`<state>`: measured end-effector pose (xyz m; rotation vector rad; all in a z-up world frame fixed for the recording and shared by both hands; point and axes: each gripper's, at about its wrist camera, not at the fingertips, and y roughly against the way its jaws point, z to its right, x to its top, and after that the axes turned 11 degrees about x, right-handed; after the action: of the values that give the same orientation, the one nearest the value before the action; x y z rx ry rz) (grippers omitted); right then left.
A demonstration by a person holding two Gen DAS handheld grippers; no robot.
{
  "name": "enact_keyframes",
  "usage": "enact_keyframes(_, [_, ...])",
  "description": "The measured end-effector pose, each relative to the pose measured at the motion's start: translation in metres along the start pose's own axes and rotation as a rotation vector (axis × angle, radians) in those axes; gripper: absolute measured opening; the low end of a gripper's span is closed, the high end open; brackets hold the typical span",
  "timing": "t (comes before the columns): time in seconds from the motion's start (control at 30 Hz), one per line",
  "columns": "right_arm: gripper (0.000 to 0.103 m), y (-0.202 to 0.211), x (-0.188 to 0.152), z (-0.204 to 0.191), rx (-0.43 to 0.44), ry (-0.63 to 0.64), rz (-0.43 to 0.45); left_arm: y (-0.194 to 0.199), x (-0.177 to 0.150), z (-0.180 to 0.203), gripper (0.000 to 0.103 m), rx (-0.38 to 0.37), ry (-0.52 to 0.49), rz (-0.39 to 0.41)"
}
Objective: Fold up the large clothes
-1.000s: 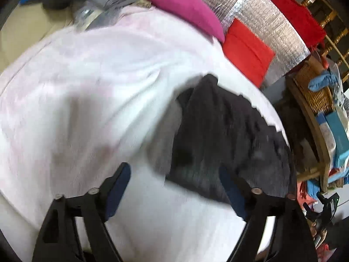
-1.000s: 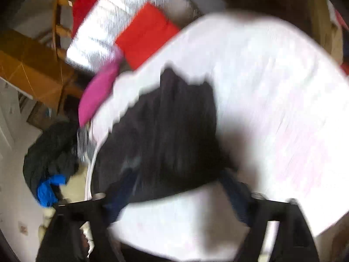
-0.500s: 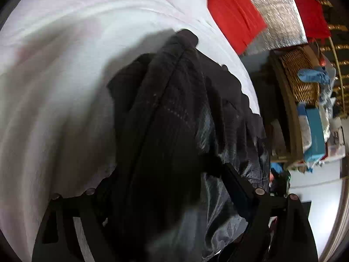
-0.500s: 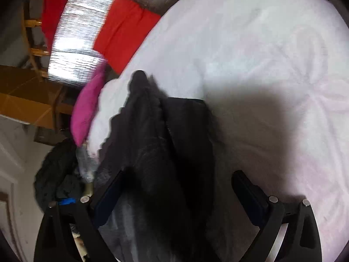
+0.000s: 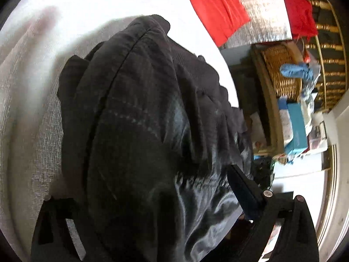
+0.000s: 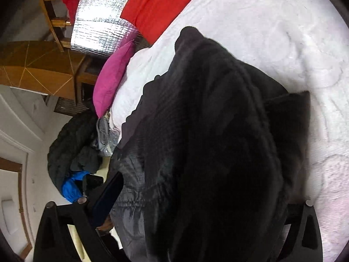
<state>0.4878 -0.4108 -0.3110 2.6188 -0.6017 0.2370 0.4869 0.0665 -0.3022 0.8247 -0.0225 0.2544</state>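
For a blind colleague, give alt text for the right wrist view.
A black padded jacket lies bunched on a white bedspread, between the right claw's spread fingers. Red cushion and magenta pillow lie beyond.

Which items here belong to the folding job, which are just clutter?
Job: black jacket; white bedspread under it; left tool, jaws opening around the jacket; right tool.

Clutter: red cushion, pink pillow, wicker basket, floor clothes pile.

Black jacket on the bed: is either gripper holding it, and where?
No firm hold: left gripper, jaws opening, straddles the black jacket at its near end; right gripper likewise, grip unclear.
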Motion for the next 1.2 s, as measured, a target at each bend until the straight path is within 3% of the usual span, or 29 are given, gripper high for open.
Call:
enact_keyframes(0.03, [0.096,-0.002,-0.001,-0.003,-0.030,-0.007,0.010,0.000,0.000,0.002,0.085,0.010,0.003,0.015])
enact_keyframes(0.07, [0.088,-0.004,-0.001,-0.003,-0.042,-0.013,0.018,0.003,-0.001,0.002,0.067,0.027,0.002,0.030])
enact_keyframes(0.1, [0.077,-0.005,-0.002,-0.005,-0.040,-0.022,0.021,0.004,-0.002,0.003,0.060,0.035,0.001,0.039])
enact_keyframes(0.17, [0.067,-0.006,-0.003,-0.009,-0.071,-0.029,0.035,0.008,-0.003,0.008,0.042,0.019,-0.004,0.066])
enact_keyframes(0.33, [0.054,0.001,-0.002,-0.038,-0.070,0.018,0.089,0.028,-0.007,0.034,0.033,0.024,-0.075,0.159])
enact_keyframes(0.5, [0.047,0.020,0.003,-0.073,0.026,0.118,0.202,0.064,-0.014,0.057,0.032,0.005,-0.168,0.307])
enact_keyframes(0.57, [0.047,0.019,0.005,-0.075,0.038,0.141,0.227,0.064,-0.013,0.055,0.033,0.050,-0.171,0.335])
enact_keyframes(0.63, [0.047,0.009,0.011,-0.058,-0.012,0.098,0.239,0.055,-0.008,0.037,0.036,0.122,-0.117,0.300])
enact_keyframes(0.73, [0.047,0.004,0.016,-0.014,-0.116,-0.008,0.228,0.037,0.000,0.003,0.054,0.224,-0.001,0.197])
enact_keyframes(0.8, [0.058,0.006,0.017,0.013,-0.106,-0.110,0.213,0.030,0.002,-0.010,0.070,0.252,0.044,0.142])
enact_keyframes(0.87, [0.060,0.011,0.015,0.022,-0.053,-0.163,0.212,0.032,0.001,-0.014,0.074,0.265,0.071,0.130])
enact_keyframes(0.97, [0.073,0.019,0.010,0.008,-0.095,-0.129,0.217,0.046,-0.005,-0.005,0.075,0.319,0.073,0.162])
enact_keyframes(1.13, [0.073,0.051,-0.007,-0.024,-0.185,-0.061,0.299,0.081,-0.027,0.005,0.075,0.348,0.050,0.253])
enact_keyframes(1.2, [0.073,0.066,-0.016,-0.042,-0.226,0.000,0.362,0.098,-0.037,0.010,0.075,0.405,0.036,0.337])
